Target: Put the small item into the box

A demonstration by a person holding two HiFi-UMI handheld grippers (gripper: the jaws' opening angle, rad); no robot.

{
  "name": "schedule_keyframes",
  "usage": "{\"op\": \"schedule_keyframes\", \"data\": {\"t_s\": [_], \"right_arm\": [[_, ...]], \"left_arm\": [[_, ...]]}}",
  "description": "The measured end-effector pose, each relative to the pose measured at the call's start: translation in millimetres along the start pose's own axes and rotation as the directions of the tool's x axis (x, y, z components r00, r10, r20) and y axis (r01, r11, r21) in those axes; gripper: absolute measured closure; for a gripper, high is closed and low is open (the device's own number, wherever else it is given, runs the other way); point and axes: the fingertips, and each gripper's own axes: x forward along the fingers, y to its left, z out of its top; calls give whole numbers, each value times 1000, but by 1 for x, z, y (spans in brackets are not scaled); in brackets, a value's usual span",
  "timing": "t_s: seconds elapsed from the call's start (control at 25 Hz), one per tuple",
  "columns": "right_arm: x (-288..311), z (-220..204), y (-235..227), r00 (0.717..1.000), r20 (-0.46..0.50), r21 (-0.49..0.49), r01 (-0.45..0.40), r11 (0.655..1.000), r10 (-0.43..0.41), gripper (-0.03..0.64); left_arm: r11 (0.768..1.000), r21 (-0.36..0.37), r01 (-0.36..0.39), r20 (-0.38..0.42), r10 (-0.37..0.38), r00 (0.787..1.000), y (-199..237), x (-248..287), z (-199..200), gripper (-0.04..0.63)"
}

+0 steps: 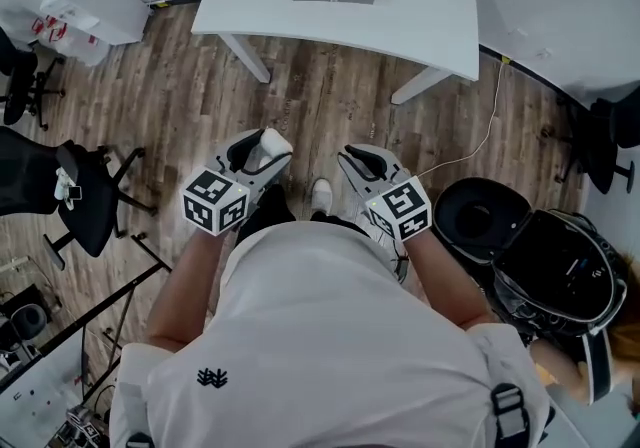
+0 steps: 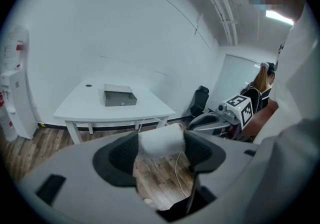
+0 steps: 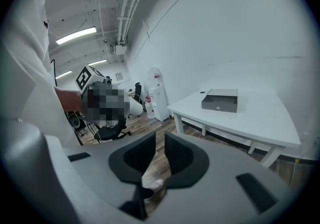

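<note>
Left gripper (image 2: 161, 144) fingers (image 2: 121, 156) around white item (image 2: 161, 140)

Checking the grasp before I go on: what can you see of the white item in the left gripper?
The white item is small, roughly cylindrical, soft and fuzzy-looking, lying crosswise. The left gripper clamps it between its dark pads, one at each end, in the air, far short of the grey box on the table. Nothing else touches it.

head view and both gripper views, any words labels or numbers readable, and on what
None can be read.
Marker cube on the left gripper: black-and-white square patterns, no letters.
Shirt: small black emblem, no letters.
White packages: red print, too blurred to read.
</note>
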Motion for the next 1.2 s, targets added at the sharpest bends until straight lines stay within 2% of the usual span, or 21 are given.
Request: {"op": "schedule_keyframes", "data": {"t_s": [0.16, 0.44, 0.76, 1.0, 1.2], "right_arm": [[6, 6, -22, 999, -15, 33, 37, 999, -36, 604], [24, 30, -70, 991, -33, 71, 128, 989, -126, 607], [39, 65, -130, 965, -15, 155, 262, 953, -263, 607], [51, 78, -147, 946, -36, 177, 324, 929, -323, 606], [58, 87, -166, 931, -83, 201, 364, 909, -355, 606]], "left_arm": [[999, 35, 37, -8, -37, 999, 16, 26, 22, 304], [984, 118, 134, -44, -130, 991, 57, 77, 58, 304], [933, 268, 242, -97, -224, 970, 96, 147, 123, 305], [906, 305, 295, -122, -270, 955, 125, 193, 155, 305], [913, 270, 305, -149, -274, 950, 155, 234, 175, 305]]}}
